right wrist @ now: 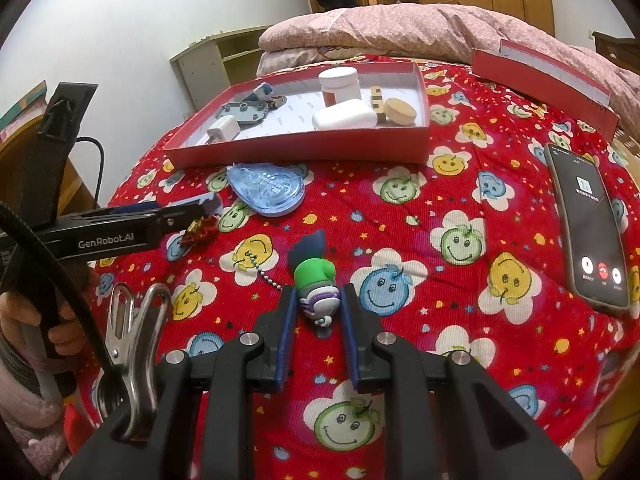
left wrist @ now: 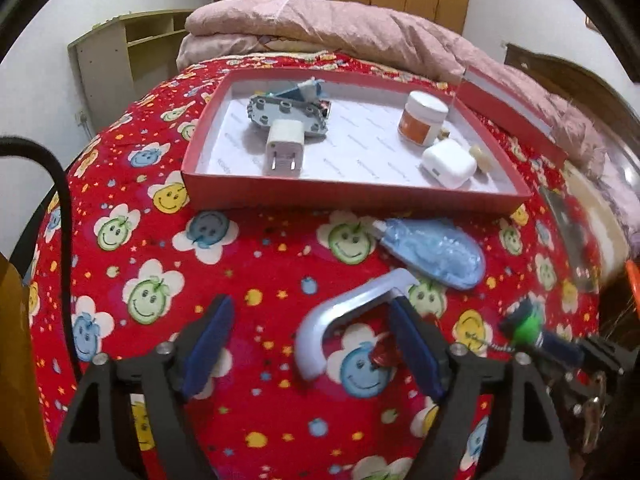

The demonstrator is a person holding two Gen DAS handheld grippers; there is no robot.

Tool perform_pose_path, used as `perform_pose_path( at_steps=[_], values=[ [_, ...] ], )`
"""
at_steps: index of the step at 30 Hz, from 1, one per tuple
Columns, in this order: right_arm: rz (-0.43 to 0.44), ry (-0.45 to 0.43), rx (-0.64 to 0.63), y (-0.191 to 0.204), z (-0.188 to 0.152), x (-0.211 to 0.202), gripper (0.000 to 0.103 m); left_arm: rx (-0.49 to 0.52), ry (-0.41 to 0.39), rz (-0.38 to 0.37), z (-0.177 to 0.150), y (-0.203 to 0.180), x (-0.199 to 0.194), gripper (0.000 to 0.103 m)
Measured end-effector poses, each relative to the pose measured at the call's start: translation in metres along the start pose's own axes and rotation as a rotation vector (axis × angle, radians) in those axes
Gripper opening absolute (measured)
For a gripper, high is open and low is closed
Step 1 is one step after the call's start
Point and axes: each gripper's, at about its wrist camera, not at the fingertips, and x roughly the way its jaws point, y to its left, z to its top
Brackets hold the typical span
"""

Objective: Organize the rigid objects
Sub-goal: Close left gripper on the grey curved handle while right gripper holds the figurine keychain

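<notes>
Two chargers (left wrist: 283, 148) in one box (left wrist: 352, 194).

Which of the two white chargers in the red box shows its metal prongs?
The small white charger near the grey toy; the rounded charger by the jar shows none.

Red smiley bedspread (right wrist: 400, 240) under box (right wrist: 304, 152), lid (right wrist: 544, 80), phone (right wrist: 588, 220), perhaps keychain (right wrist: 316, 280).

I see a red bedspread (left wrist: 256, 264) printed with smiley-face flowers in blue, green and yellow — small stars between them. The shallow box (left wrist: 352, 196) is red outside, white inside. In it sit a white charger (left wrist: 283, 148) and a white-lidded orange jar (left wrist: 422, 118). The toy figure (right wrist: 316, 284) is green, white and dark blue — its pads (right wrist: 285, 340) blue.
</notes>
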Motion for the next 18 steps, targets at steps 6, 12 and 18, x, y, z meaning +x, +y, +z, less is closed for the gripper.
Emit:
perform_pose_path(
  at_steps=[6,12,18],
  values=[
    [0.009,-0.006,0.002,-0.001,-0.001,-0.001,0.024,-0.012,0.014,0.017,-0.001,-0.001,-0.004,0.085],
    [0.014,-0.009,0.007,0.000,-0.002,0.000,0.024,0.064,-0.011,0.190,-0.006,0.007,-0.012,0.085],
    [0.018,-0.011,0.012,0.000,-0.002,0.000,0.024,0.070,-0.050,0.291,-0.003,0.018,-0.014,0.085]
  ],
)
